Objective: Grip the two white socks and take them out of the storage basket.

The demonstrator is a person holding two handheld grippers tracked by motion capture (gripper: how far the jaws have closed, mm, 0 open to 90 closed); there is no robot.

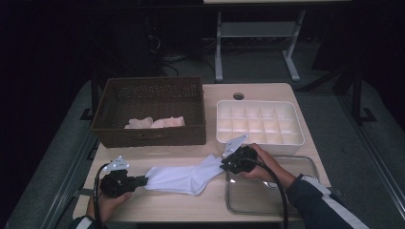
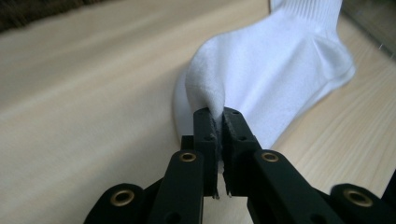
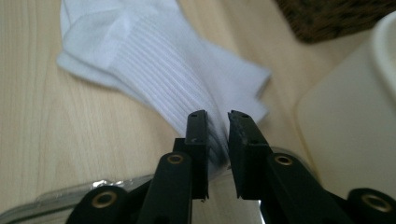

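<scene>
White sock (image 1: 184, 176) lies stretched along the surface's near edge. Left hand-held gripper (image 2: 218, 114) pinches its toe end; right hand-held gripper (image 3: 217, 116) sits parted around the cuff, no squeeze visible. Folding and storing in the divided box (image 1: 260, 125) seem undone.

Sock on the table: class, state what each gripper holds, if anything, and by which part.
The left gripper pinches the white sock at its toe end. The right gripper straddles the ribbed cuff with a small gap, so its hold cannot be told.

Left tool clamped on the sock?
Yes, in the left gripper view the left tool pinches a fold of the white sock.
</scene>
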